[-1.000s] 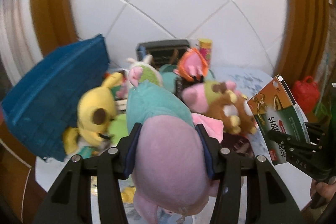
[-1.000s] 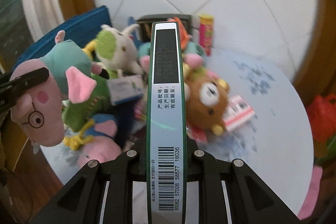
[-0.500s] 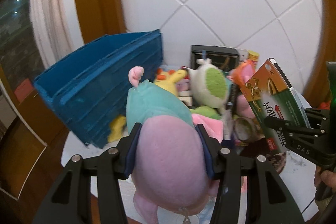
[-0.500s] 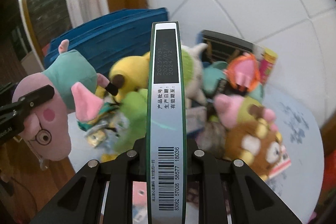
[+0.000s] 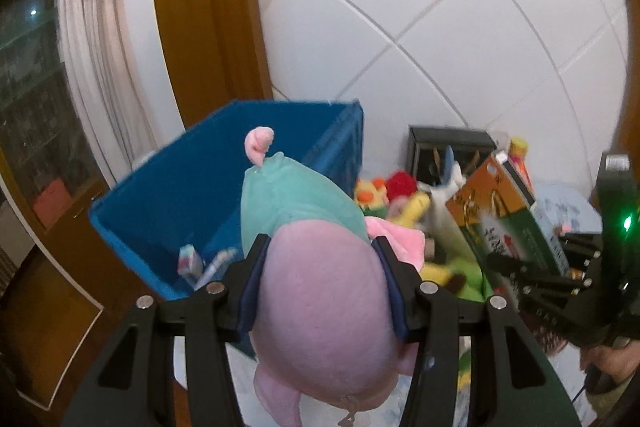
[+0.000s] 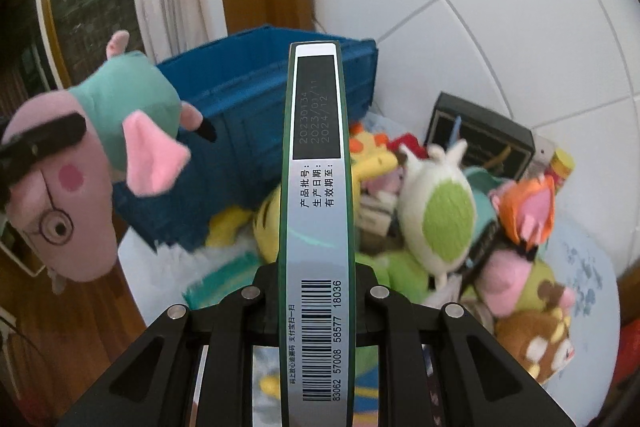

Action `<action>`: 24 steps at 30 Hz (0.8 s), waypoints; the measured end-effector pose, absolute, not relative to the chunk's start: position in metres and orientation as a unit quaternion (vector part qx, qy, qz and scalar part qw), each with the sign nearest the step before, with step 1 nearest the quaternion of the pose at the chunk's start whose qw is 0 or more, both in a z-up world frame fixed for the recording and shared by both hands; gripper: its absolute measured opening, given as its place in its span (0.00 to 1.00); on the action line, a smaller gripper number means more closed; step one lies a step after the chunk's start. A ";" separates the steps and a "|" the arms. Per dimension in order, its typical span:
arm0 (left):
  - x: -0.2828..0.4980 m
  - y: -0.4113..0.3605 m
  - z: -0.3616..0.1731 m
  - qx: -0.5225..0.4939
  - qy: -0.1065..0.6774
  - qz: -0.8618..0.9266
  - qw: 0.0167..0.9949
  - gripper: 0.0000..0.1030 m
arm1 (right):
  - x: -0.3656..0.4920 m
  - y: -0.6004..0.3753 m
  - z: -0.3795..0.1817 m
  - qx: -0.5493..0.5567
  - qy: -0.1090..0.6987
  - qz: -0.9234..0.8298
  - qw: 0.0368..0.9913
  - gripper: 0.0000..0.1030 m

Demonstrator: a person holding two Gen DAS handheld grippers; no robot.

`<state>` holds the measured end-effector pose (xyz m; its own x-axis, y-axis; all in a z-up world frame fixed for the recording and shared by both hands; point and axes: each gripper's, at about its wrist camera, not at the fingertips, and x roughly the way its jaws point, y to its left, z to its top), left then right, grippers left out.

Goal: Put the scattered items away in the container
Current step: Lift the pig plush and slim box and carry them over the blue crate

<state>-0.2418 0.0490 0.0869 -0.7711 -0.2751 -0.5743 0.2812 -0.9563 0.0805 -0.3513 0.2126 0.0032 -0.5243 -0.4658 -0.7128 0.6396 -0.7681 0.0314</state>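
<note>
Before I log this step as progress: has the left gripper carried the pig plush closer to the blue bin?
Yes. The left gripper, shut on the pig plush, has swung left toward the blue bin, whose open inside now shows.

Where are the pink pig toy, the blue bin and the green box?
pink pig toy point(image 5: 328, 311): left wrist view, back of its pink head.
blue bin point(image 5: 168, 223): left wrist view, inner wall.
green box point(image 6: 318, 227): right wrist view, its silver printed edge.
</note>
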 end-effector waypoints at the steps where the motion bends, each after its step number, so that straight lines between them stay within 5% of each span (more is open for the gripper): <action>1: -0.245 0.043 0.092 0.302 0.008 -0.942 0.150 0.49 | -0.357 0.204 0.010 0.366 0.119 -0.865 0.321 0.19; 14: -0.275 -0.093 0.128 0.274 0.054 -0.923 0.264 0.49 | -0.424 0.079 0.062 0.306 0.143 -0.856 0.390 0.19; 24: -0.334 -0.193 0.073 0.344 0.032 -0.904 0.252 0.49 | -0.441 -0.051 0.051 0.315 0.159 -0.828 0.436 0.19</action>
